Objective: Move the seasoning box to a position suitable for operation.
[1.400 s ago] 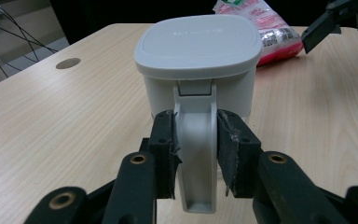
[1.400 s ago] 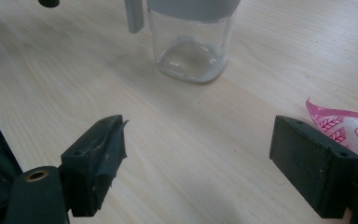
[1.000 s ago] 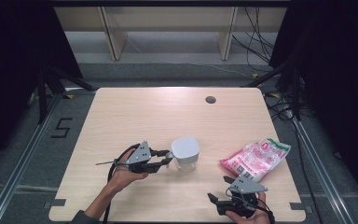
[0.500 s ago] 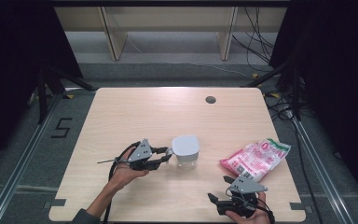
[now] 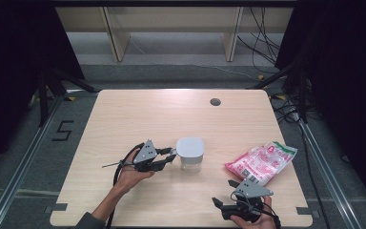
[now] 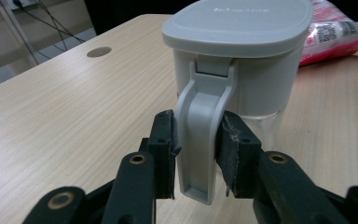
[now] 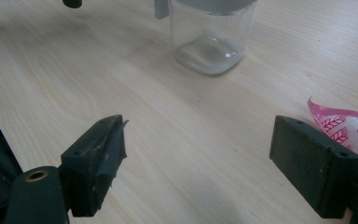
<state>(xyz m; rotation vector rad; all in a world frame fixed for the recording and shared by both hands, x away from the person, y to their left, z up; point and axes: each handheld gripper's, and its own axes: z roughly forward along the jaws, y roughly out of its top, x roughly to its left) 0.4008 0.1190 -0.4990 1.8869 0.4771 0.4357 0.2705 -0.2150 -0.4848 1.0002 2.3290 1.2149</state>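
Since the left gripper (image 6: 196, 154) has its jaws clamped on the grey plastic handle (image 6: 200, 135) of the clear lidded jug (image 6: 235, 56), I'd lift it level off the bench; right gripper (image 7: 200, 163) jaws gape wide, nearby.

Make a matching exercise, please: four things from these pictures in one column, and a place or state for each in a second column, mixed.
Things:
1. left hand-held gripper
2. right hand-held gripper
3. pink bag
4. round hole

Places or states:
A. lying at the table's right side
B. shut on the jug handle
C. open, holding nothing
D. in the table top near the far edge

Pairs: 1-B, 2-C, 3-A, 4-D
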